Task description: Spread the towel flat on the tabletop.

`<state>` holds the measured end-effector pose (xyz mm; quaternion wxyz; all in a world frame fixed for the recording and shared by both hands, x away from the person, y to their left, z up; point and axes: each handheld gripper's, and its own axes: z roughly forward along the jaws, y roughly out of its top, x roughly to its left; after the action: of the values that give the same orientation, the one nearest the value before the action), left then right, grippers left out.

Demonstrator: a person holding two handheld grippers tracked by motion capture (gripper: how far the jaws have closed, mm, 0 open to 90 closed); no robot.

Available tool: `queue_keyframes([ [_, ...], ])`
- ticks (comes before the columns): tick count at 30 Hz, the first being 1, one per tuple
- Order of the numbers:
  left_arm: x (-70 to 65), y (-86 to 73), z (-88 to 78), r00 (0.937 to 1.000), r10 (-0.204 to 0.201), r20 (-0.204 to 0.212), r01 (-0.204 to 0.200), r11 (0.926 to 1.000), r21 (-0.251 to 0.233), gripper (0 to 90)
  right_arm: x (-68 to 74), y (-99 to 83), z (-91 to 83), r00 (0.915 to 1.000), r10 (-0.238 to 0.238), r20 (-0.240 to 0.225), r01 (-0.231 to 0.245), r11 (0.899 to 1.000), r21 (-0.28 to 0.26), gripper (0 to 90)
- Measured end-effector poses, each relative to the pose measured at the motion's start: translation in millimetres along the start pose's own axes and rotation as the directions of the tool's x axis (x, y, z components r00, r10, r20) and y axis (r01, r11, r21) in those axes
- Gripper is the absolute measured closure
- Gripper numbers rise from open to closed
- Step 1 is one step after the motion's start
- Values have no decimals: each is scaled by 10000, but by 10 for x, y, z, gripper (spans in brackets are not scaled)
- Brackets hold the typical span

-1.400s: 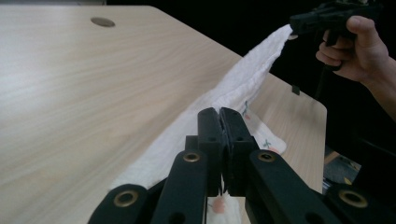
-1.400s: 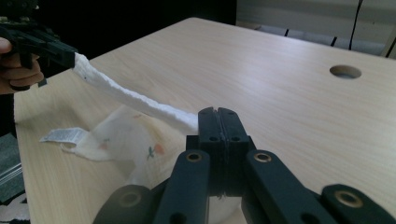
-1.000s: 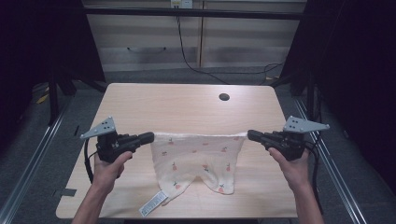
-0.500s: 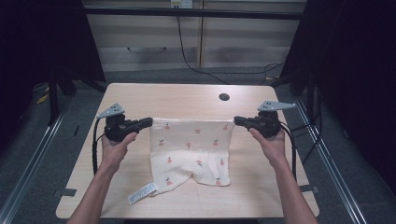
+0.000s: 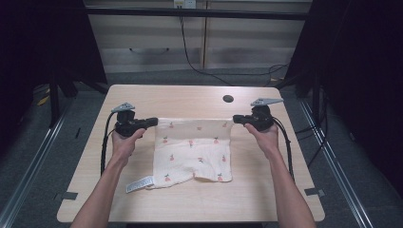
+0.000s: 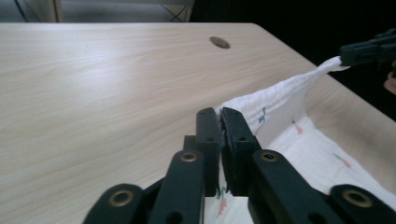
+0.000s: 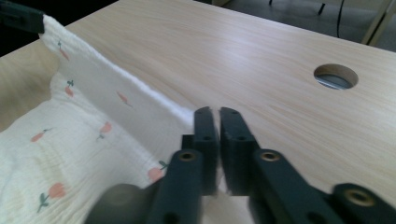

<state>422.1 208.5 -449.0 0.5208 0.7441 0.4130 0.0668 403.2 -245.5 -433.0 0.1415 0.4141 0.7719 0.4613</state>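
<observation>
A white cloth [image 5: 192,149] printed with small red fruits lies spread on the wooden table [image 5: 190,97], a white label [image 5: 139,184] at its near left corner. My left gripper [image 5: 153,121] pinches the far left corner and my right gripper [image 5: 235,119] the far right corner. The far edge runs taut and slightly raised between them. In the left gripper view the jaws [image 6: 219,114] stand almost together with cloth [image 6: 285,95] between them. The right gripper view shows the same narrow gap [image 7: 214,114] over the cloth [image 7: 93,93]. Both pairs of jaws have just been opening slightly.
A round cable hole [image 5: 228,99] sits in the table beyond the right gripper. Bare wood surrounds the cloth on all sides. Cables trail from both grippers along the forearms. Dark floor and metal rails flank the table.
Both hands carried the cloth away from the near edge and lowered it. It hung stretched between the grippers before and now lies flat mid-table.
</observation>
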Motion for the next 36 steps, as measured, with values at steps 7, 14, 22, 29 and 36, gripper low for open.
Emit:
queue_keyframes([
  [7,-38,-22,-97,9998,74,-179,-75,10000,-19,636,-7,-42,-71,9998,83,167,-85,9999,103,687],
  [14,-94,-181,-249,9999,62,119,-63,9999,96,542,110,-97,-340,9993,-326,200,327,9995,-7,614],
  [22,-284,-369,-420,9972,495,553,-525,9971,547,480,293,-415,-656,9981,-469,397,465,9988,119,547],
  [29,-492,-674,-666,9932,617,982,-702,9938,859,473,577,-646,-855,9961,-685,558,679,9976,121,528],
  [36,-637,-982,-862,9927,627,1031,-742,9910,1116,479,833,-919,-891,9971,-667,355,662,9977,133,527],
])
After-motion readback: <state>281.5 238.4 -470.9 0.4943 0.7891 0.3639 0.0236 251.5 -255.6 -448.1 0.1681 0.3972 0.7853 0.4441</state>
